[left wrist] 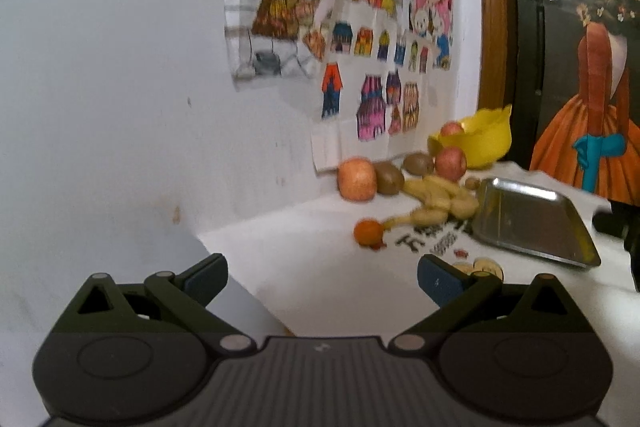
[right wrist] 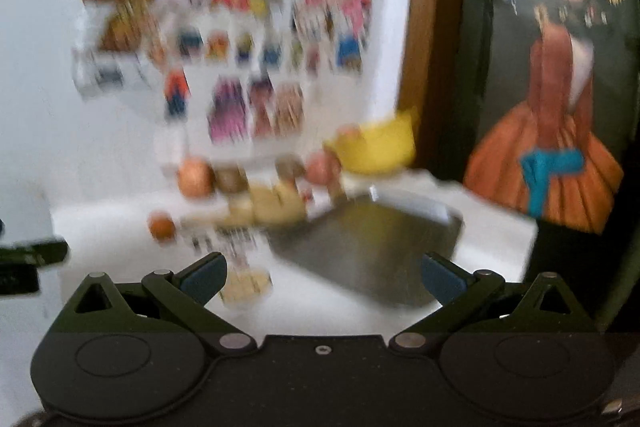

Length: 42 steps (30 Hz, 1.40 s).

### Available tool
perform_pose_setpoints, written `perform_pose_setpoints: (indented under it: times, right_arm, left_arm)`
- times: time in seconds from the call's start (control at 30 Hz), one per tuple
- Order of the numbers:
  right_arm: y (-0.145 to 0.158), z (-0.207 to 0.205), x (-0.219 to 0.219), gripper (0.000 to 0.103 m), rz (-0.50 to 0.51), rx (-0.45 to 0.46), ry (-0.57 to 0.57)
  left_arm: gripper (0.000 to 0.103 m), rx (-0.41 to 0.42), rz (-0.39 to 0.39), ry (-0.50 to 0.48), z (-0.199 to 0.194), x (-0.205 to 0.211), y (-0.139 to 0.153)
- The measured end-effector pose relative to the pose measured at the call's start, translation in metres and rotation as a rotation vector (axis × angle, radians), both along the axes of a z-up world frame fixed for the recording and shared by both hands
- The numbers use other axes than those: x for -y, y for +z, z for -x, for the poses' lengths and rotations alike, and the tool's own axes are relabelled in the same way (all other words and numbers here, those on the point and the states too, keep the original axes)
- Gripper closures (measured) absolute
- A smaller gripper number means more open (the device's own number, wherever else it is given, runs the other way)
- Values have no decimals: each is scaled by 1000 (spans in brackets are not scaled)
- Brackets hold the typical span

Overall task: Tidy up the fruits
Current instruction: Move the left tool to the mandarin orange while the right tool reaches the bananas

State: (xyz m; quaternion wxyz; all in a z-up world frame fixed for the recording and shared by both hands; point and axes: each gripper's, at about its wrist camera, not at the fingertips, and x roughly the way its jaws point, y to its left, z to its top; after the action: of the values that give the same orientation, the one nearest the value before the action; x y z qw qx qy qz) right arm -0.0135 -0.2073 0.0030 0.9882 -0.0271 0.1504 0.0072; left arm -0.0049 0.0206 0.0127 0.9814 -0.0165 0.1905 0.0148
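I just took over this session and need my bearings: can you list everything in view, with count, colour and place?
Apples: three, red-pink; one at the wall, one by the bowl, one inside the bowl.
Kiwis: two, brown, between the apples by the wall.
Bananas: one bunch, yellow, left of the tray.
Orange: one, orange, nearest fruit, alone.
Bowl: one, yellow, at the back.
Tray: one, metal, empty, right of the fruit.
Table: white cover with printed marks.
Drawings: coloured, on the wall.
Painting: orange dress, far right.
Left gripper: open, empty.
Right gripper: open, empty; view blurred.
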Motion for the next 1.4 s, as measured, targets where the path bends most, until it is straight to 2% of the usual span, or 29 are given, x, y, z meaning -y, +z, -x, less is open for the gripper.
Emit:
perform_pose_setpoints:
  times: [0.07,0.1,0.17,0.27,0.33,0.4,0.5,0.53,0.6,0.67,0.73,0.77,0.8,0.83,0.87,1.0,1.1,1.27,1.4]
  right_arm:
    - [9,4,1,1,17,90,37]
    - [12,4,-3,1,65,134,39]
    - [16,2,-17,1,238,207,21]
    - [9,-5,-40,1,515,261,-21]
    - [7,-10,-44,1,575,262,-8]
    - [13,-15,-40,1,514,194,77]
    - [30,-34,-23,1,312,11,242]
    - [34,-41,-18,1,247,-25,269]
    - [43,-55,-3,1,109,-86,322]
    - [49,-62,5,0,39,-78,339]
    - [51,-63,6,1,36,1,315]
    - [50,-64,5,1,16,76,268]
    - [50,-64,5,0,16,76,268]
    - [44,-64,4,0,-13,153,232]
    - [42,-65,2,0,-16,173,224]
    - [35,-78,-17,1,55,151,268]
    - [28,-92,-29,1,56,114,331]
    - [13,-119,-29,1,3,17,319]
    - [2,-141,-10,1,-90,-76,295]
  left_arm:
    - [0,24,-7,4,-1,-3,6]
    - [0,34,-6,8,-1,-5,9]
    - [0,48,-2,19,-3,-10,13]
    - [0,51,6,36,-7,-15,15]
    - [0,46,8,43,-10,-19,14]
    - [0,35,6,47,-13,-21,12]
    - [0,25,2,51,-18,-23,9]
    - [0,22,0,52,-20,-23,9]
    - [0,16,-1,53,-24,-23,7]
    - [0,8,-4,51,-30,-22,6]
    - [0,-2,-8,48,-38,-20,5]
    - [0,-5,-11,45,-42,-20,5]
    - [0,-11,-14,43,-48,-20,4]
    - [0,-21,-18,39,-54,-21,5]
    - [0,-33,-22,30,-61,-22,5]
    - [0,-101,-34,-25,-90,-27,4]
    - [0,-123,-47,-47,-106,-29,-1]
    - [0,-192,-61,-96,-131,-26,-17]
    - [0,-216,-59,-146,-144,-18,-26]
